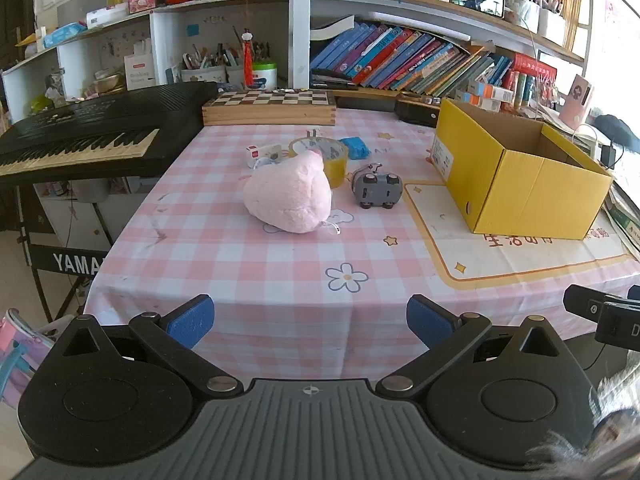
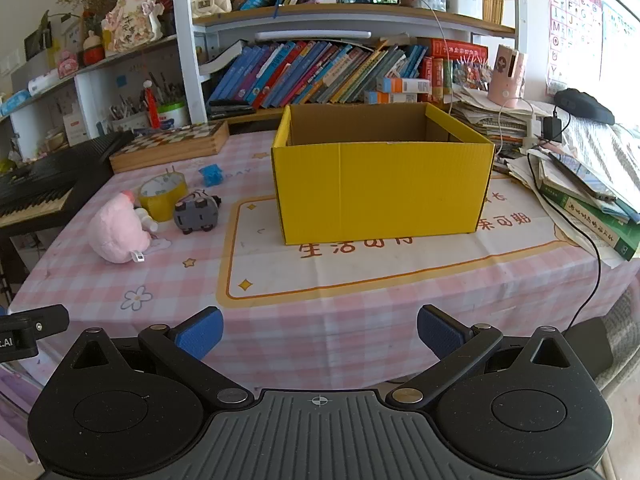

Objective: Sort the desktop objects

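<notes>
A pink plush toy (image 1: pixel 289 196) lies mid-table; it also shows in the right wrist view (image 2: pixel 116 232). Behind it sit a roll of yellow tape (image 1: pixel 326 156), a white charger plug (image 1: pixel 266 153) and a blue object (image 1: pixel 356 147). A grey toy car (image 1: pixel 376 190) lies upturned beside the plush. An open yellow cardboard box (image 1: pixel 516 172) stands at the right and looks empty in the right wrist view (image 2: pixel 380 184). My left gripper (image 1: pixel 310 322) is open and empty at the table's near edge. My right gripper (image 2: pixel 320 334) is open and empty, facing the box.
A black keyboard (image 1: pixel 80 140) stands left of the table. A wooden chessboard box (image 1: pixel 270 106) lies at the back edge. Bookshelves rise behind. Stacked books and papers (image 2: pixel 580 184) with a black cable crowd the right side. A pink checked cloth (image 1: pixel 240 272) covers the table.
</notes>
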The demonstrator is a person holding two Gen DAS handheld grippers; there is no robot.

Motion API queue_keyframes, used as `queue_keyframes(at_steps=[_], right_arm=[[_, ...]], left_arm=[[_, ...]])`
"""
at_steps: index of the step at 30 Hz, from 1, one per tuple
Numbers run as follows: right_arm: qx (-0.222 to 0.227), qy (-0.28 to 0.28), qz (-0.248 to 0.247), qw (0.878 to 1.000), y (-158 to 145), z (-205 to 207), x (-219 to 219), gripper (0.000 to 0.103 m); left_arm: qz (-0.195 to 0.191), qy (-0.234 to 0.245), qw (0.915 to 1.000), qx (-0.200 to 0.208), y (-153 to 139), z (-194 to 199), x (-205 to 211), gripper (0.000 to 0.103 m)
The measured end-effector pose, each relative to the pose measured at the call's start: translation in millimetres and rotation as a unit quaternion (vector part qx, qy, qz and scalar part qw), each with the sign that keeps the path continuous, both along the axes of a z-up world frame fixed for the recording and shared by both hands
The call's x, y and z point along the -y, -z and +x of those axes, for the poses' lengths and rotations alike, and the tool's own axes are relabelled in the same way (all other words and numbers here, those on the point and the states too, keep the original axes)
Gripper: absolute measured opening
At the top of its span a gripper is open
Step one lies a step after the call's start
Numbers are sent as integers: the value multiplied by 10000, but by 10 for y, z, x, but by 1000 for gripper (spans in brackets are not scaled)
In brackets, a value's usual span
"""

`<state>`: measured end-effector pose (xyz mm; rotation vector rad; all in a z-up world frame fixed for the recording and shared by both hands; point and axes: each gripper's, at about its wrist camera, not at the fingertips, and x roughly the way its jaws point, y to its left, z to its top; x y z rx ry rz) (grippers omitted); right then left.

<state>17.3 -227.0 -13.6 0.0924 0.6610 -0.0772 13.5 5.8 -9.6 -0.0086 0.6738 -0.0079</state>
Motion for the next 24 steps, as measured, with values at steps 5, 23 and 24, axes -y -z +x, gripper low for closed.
queue_keyframes(at_steps=[5,23,24], right_arm=[[-2,-8,-3,10000,-7,2,-25,103],[-10,-2,-8,10000,-4,21,-15,103],[-12,-2,-6,10000,-4,21,-15,103]], left_arm=[[6,14,10000,-38,2,25,5,103],[11,8,10000,-47,-3,32,10,103],[13,6,10000,-48,-3,32,11,103]])
